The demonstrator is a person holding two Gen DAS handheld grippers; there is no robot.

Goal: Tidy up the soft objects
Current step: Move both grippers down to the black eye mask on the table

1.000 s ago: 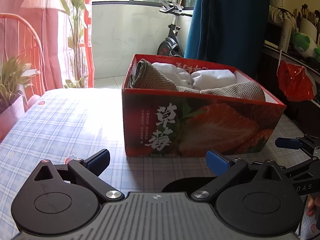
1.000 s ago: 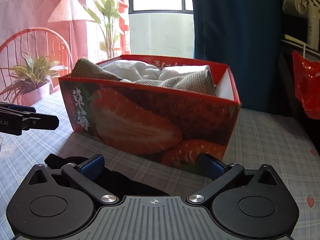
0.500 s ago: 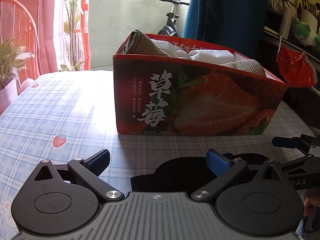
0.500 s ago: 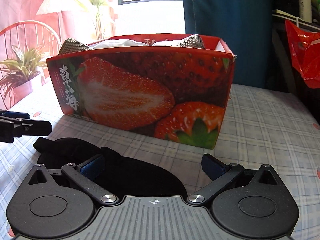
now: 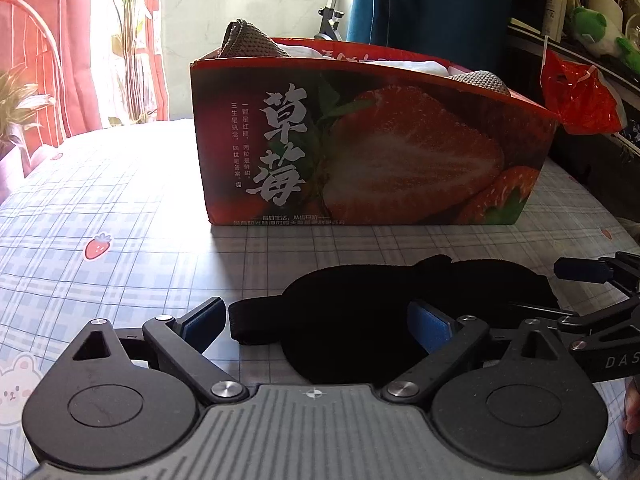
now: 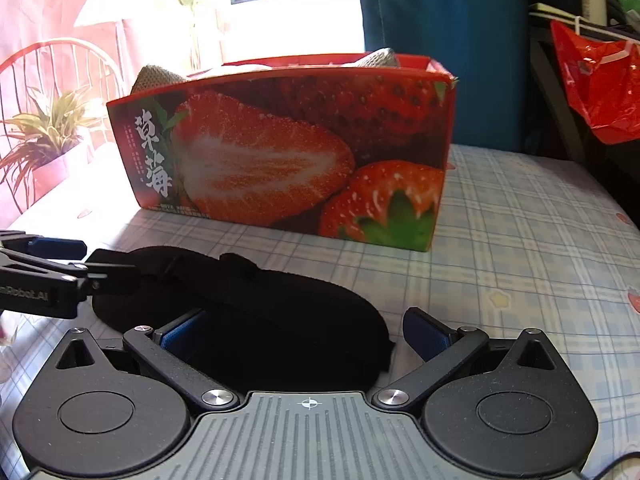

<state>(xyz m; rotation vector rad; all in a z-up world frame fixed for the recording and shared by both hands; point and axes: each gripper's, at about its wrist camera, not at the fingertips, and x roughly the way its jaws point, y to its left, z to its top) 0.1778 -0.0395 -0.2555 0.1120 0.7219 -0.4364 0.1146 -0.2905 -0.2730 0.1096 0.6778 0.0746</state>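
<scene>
A black soft eye mask with a strap lies flat on the checked tablecloth in front of a red strawberry-print box. Rolled brown towels and white cloth fill the box. My left gripper is open, low over the mask's left part, fingers either side of it. My right gripper is open too, straddling the mask's right end. Each gripper's fingertip shows at the edge of the other's view.
A blue curtain hangs behind the box. A red plastic bag hangs at the right by a dark shelf. Potted plants and a red wire chair stand at the left. Bare tablecloth stretches left of the box.
Both grippers have dropped lower and drawn back from the box. The black mask, earlier mostly hidden beneath them, now lies between the fingers of both. Both stay open.
</scene>
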